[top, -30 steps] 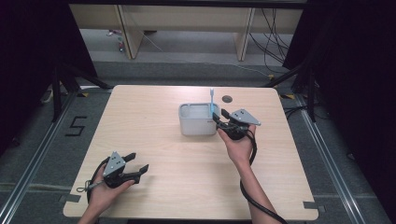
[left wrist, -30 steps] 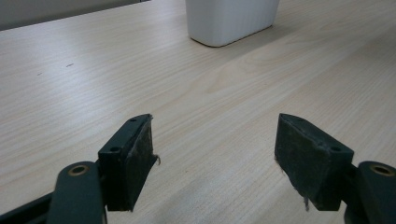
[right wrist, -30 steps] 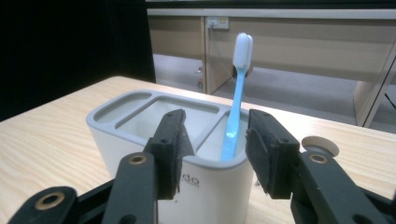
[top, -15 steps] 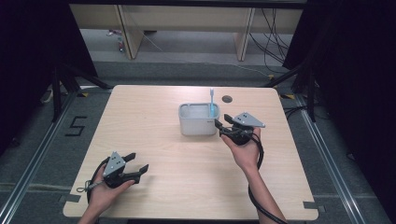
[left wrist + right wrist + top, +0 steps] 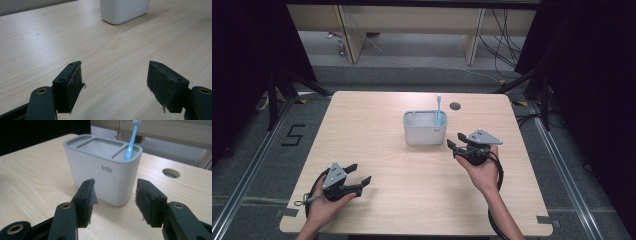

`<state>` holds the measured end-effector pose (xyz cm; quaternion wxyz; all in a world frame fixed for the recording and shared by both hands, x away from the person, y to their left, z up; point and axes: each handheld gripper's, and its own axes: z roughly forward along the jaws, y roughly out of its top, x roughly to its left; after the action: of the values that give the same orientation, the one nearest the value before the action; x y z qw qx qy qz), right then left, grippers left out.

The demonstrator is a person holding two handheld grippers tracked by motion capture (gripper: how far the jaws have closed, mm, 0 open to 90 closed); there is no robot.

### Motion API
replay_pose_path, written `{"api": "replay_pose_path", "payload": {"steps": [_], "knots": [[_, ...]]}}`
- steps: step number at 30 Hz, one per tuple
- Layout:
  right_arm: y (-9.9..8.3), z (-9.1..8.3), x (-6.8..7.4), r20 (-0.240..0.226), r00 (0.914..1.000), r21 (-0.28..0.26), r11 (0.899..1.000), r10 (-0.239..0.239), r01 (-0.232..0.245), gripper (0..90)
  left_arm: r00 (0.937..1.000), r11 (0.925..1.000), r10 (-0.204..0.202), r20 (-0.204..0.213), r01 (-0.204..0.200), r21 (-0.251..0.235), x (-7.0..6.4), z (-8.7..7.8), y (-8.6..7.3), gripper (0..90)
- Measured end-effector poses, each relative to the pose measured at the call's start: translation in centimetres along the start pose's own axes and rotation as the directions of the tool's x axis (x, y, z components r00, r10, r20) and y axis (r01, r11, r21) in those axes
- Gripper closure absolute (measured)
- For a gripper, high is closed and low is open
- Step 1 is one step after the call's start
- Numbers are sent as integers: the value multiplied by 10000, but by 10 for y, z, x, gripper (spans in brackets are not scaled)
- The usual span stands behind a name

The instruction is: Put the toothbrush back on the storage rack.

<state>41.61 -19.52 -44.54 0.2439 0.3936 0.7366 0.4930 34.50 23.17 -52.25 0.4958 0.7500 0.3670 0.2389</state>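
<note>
Fingers of the right gripper point(image 5: 455, 146) stand apart and empty in the high view, just right of the white plastic three-compartment holder point(image 5: 424, 132), whose right end compartment holds an upright light blue toothbrush point(image 5: 439, 111); the left gripper point(image 5: 360, 177) rests near the table's near left, jaws apart. Across the left gripper view, spread black jaws hover over the pale wooden table point(image 5: 120, 50), the holder point(image 5: 124, 10) far ahead. Seen from the right gripper view, parted jaws frame the holder point(image 5: 100, 167) just beyond, the toothbrush point(image 5: 131, 140) in its right compartment.

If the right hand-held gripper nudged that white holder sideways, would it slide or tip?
The white holder would probably slide: it looks squat, with a broad flat base on the smooth wooden table. It seems like light hollow plastic, so little force should move it. The blue toothbrush leans loosely in an end compartment and may rattle or shift.
</note>
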Motion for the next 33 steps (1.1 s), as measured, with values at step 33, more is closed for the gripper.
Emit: {"api": "replay_pose_path", "payload": {"steps": [33], "knots": [[-54,-37,0,-80,9999,976,9952,60,-52,490,10000,10000,-20,-61,20,16,0,0,0,276]]}}
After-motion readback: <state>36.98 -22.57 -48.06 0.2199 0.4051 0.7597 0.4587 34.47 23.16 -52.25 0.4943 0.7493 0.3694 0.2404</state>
